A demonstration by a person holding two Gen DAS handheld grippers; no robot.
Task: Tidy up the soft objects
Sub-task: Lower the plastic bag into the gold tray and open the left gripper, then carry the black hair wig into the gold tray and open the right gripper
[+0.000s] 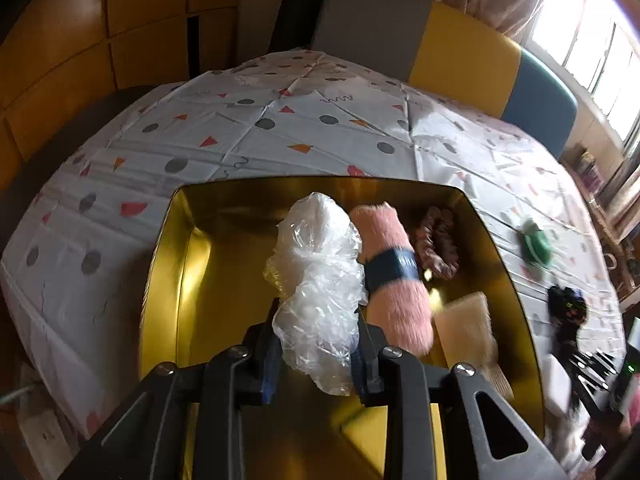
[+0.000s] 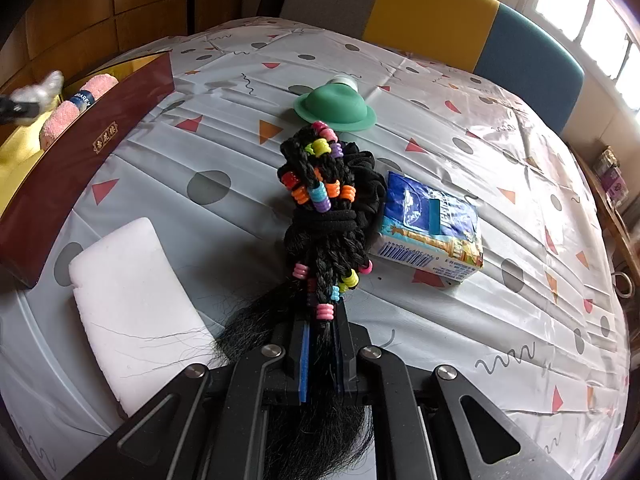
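My left gripper (image 1: pixel 316 356) is shut on a crumpled clear plastic bag (image 1: pixel 320 280) and holds it over the gold-lined box (image 1: pixel 176 264). In the box lie a rolled pink towel with a blue band (image 1: pixel 392 276), a brown scrunchie (image 1: pixel 438 242) and a beige sponge (image 1: pixel 468 328). My right gripper (image 2: pixel 322 356) is shut on a black braided hairpiece with coloured beads (image 2: pixel 320 200), held above the table. The box's dark red wall (image 2: pixel 80 156) shows at the left of the right wrist view, with the pink towel (image 2: pixel 76 110) inside.
On the patterned tablecloth (image 2: pixel 480 320) lie a white foam block (image 2: pixel 128 308), a blue tissue pack (image 2: pixel 432 228) and a green hat-shaped item (image 2: pixel 336 106), which also shows in the left wrist view (image 1: pixel 538 244). A grey, yellow and blue chair back (image 1: pixel 460 52) stands behind the table.
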